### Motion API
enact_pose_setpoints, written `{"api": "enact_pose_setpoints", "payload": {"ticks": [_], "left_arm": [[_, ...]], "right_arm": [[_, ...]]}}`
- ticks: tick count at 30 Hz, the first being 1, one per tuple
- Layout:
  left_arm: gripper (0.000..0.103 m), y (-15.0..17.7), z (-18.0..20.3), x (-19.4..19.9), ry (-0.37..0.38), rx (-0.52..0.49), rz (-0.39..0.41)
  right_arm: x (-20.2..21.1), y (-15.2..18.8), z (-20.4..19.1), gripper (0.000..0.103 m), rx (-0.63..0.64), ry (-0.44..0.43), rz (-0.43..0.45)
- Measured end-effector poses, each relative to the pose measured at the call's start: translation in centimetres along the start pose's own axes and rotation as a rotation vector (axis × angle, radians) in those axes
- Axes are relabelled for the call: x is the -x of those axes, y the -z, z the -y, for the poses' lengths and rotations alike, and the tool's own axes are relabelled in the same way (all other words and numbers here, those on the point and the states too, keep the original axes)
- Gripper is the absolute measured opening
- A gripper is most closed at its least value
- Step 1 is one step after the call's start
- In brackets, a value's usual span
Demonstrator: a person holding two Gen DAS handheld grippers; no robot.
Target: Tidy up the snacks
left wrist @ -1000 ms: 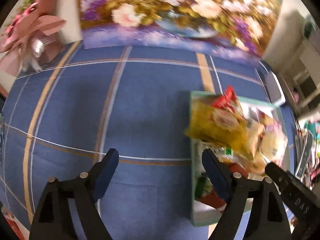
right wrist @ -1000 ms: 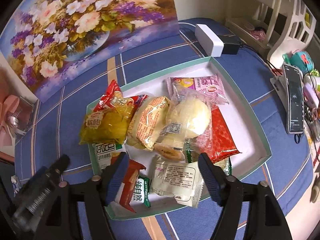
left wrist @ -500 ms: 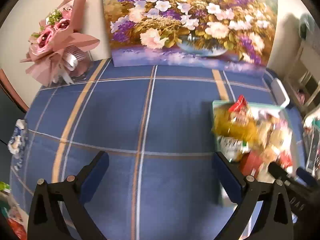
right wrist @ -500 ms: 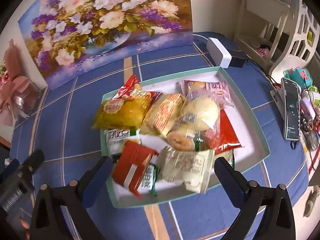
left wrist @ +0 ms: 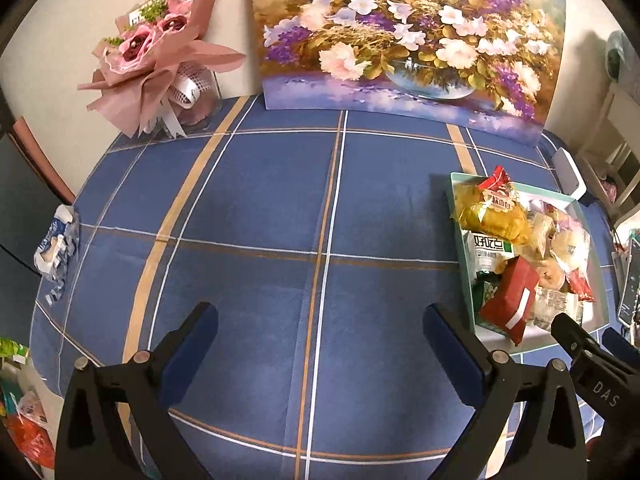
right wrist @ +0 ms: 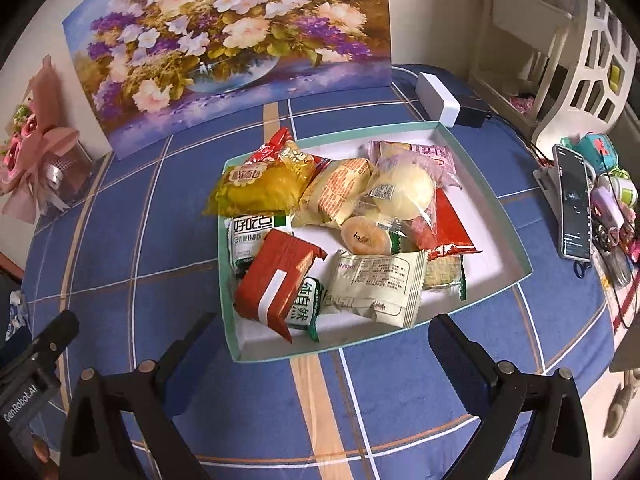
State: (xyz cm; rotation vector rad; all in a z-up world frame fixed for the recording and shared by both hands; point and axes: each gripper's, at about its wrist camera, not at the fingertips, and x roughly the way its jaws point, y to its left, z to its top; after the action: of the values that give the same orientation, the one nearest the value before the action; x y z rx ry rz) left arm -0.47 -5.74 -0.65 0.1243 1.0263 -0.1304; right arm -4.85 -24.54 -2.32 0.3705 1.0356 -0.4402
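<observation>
A shallow teal-rimmed white tray (right wrist: 516,240) on the blue plaid tablecloth holds several wrapped snacks: a yellow bag (right wrist: 260,190), a red pack with a white stripe (right wrist: 276,280), a cream pack (right wrist: 376,286), a round bun (right wrist: 404,190) and a red sachet (right wrist: 448,226). My right gripper (right wrist: 320,342) is open and empty, just in front of the tray's near edge. My left gripper (left wrist: 320,332) is open and empty over bare cloth, left of the tray (left wrist: 456,196).
A flower painting (left wrist: 400,36) leans on the back wall, with a pink bouquet (left wrist: 160,64) to its left. A white box (right wrist: 438,98), a phone on a stand (right wrist: 574,208) and small clutter sit right of the tray. A crumpled wrapper (left wrist: 56,240) lies at the table's left edge.
Both grippers have drawn back and up from the tray and their jaws have opened wider. The left view has swung left onto bare cloth. The red striped pack has shifted slightly.
</observation>
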Motion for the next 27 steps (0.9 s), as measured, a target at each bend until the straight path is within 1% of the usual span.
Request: {"api": "enact_pose_setpoints", "payload": {"ticks": [7,12,18,27], "left_arm": [[0.102,0.0,-0.2,-0.3,0.012,0.001,-0.007],[0.102,0.1,-0.2,-1.1,0.011,0.0,-0.029],[0.102,-0.1,-0.5,-1.5,0.012,0.012,-0.038],[0.102,-0.1,-0.3,-1.8,0.008,0.0,-0.048]], "right_arm": [[0.1,0.0,0.0,0.103,-0.005,-0.002,0.01],[-0.2,-0.1,0.1,0.103,-0.004,-0.006,0.006],[-0.4,-0.2,-0.2,0.103,0.006,-0.003,0.004],[-0.5,-0.2,-0.6,0.103,0.019,0.0,0.003]]}}
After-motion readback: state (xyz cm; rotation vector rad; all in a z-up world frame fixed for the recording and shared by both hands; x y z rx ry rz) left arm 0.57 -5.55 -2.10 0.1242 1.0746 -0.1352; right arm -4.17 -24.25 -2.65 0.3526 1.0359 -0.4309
